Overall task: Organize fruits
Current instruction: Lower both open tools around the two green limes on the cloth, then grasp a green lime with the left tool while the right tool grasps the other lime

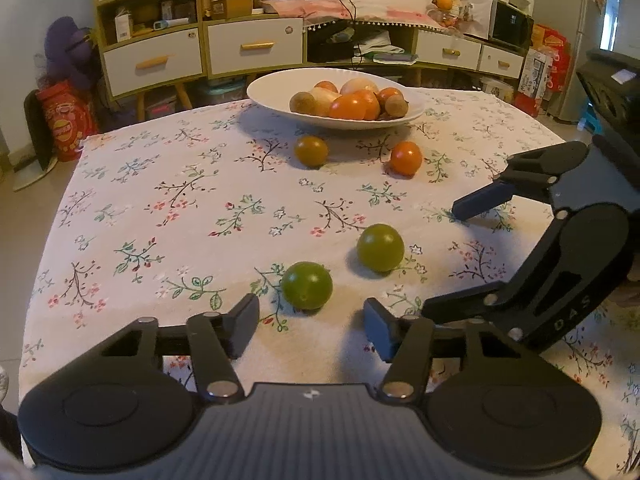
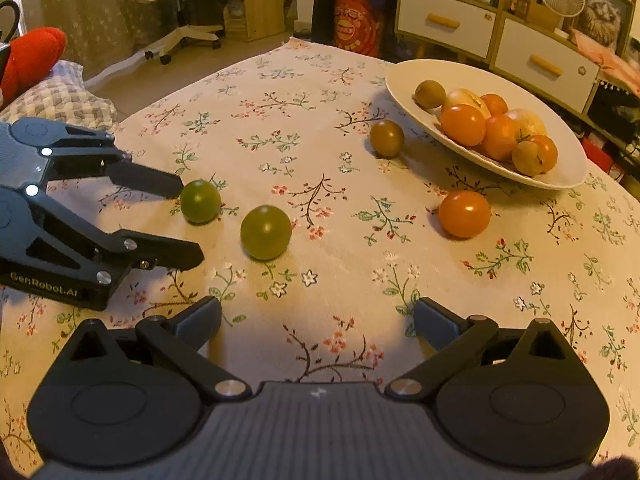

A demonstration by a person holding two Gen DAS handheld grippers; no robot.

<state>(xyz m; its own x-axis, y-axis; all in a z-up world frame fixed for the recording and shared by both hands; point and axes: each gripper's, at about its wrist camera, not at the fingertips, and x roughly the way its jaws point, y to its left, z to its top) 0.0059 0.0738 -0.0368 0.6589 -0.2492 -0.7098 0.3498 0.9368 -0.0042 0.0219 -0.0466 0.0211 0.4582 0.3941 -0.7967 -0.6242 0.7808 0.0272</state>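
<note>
**Loose fruit on the desk**

Your desk [image 1: 120,208] carried a white bowl [image 1: 276,84] of fruit. Your right tool [image 2: 318,320] gaped empty. Your left tool [image 1: 310,326] framed a green fruit [image 1: 307,285], seemingly without touching it.

A cotton-looking floral tablecloth [image 1: 168,200] is lying matt and softly creased under both sets of jaws. Just ahead of the left jaws, a green tomato [image 1: 307,286] is showing smooth, glossy skin. Farther beyond, a white bowl [image 1: 272,92] is gleaming like glazed ceramic.
</note>
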